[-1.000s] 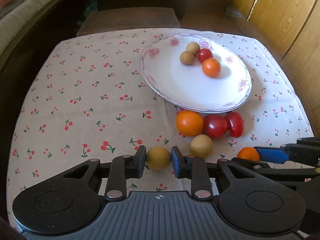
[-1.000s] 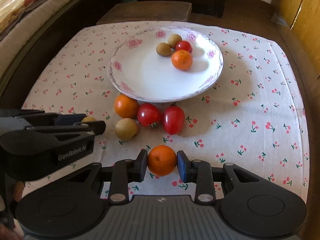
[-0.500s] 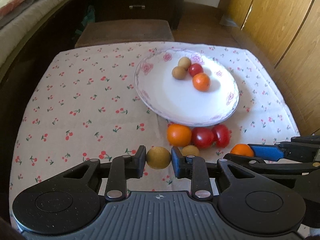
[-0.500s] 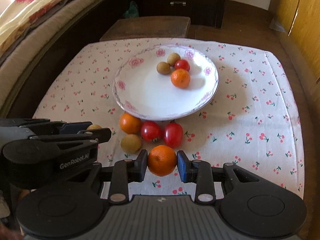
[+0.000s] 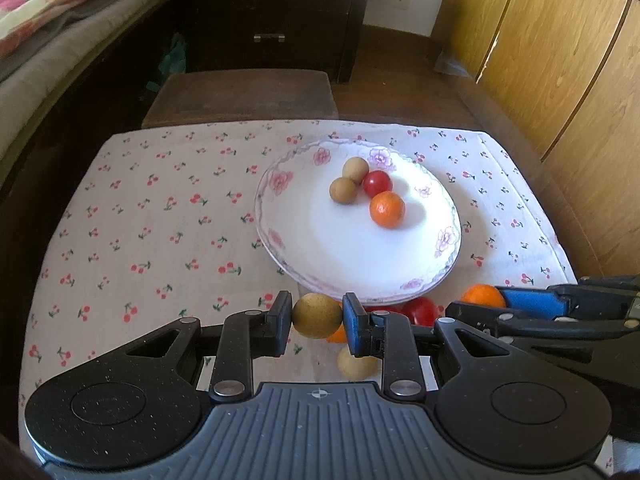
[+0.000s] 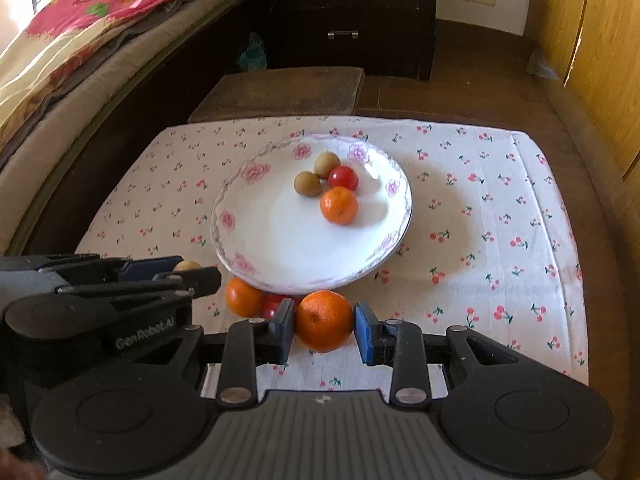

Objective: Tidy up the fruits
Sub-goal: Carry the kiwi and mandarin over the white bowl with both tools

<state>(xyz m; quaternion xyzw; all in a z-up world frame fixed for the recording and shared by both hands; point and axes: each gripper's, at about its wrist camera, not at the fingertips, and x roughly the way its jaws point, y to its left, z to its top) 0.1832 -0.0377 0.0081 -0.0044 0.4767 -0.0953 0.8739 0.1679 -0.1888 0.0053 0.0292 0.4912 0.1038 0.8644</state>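
Observation:
My left gripper is shut on a tan round fruit, held above the table in front of the flowered white plate. My right gripper is shut on an orange, also raised near the plate's front rim. The plate holds two tan fruits, a red tomato and an orange. On the cloth below lie another tan fruit, an orange and red tomatoes, partly hidden by the grippers.
The table has a cherry-print cloth. A dark wooden stool stands behind it, a dark dresser beyond. A bed runs along the left and wooden cupboards along the right.
Both grippers have risen and pulled back from the table with their fruits held. The plate and loose fruits now sit lower and farther in both views.

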